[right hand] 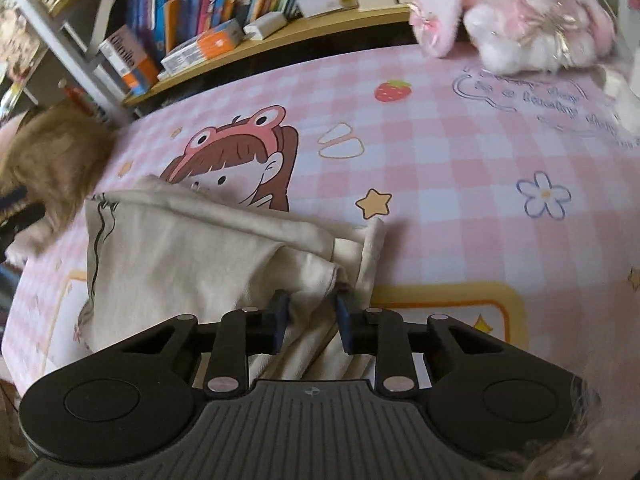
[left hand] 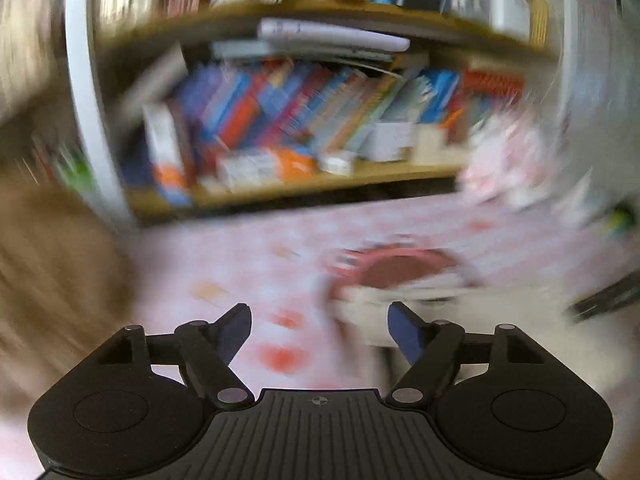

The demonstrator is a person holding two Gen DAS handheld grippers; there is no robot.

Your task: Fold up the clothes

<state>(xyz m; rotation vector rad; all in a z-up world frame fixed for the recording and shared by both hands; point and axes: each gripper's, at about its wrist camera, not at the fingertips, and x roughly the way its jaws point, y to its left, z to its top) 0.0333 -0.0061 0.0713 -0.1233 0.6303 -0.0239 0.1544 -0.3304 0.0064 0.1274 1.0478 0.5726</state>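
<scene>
The pink checked bedsheet (right hand: 460, 152) is lying flat and mostly bare to the right of the cream garment (right hand: 192, 256), leaving broad open room there, while its far edge is running along a low wooden bookshelf (right hand: 256, 46) crowded with leaning books. The garment is sitting partly folded toward the near left of the bed, its upper fold covering the lower part of a printed cartoon girl (right hand: 240, 152). A brown furry toy (right hand: 52, 160) is crowding the left edge just beside the garment, and a pink and white plush rabbit (right hand: 516, 12) is sitting at the far right corner, well apart from the cloth. The right gripper (right hand: 312, 312) is pointing steeply down at the garment's near right edge, its jaws narrowly parted with a bunch of fabric between them; whether the pads are pressing on it is unclear. The left gripper (left hand: 320, 328) is hanging over the sheet in a heavily blurred view, its jaws spread wide with nothing between them.
</scene>
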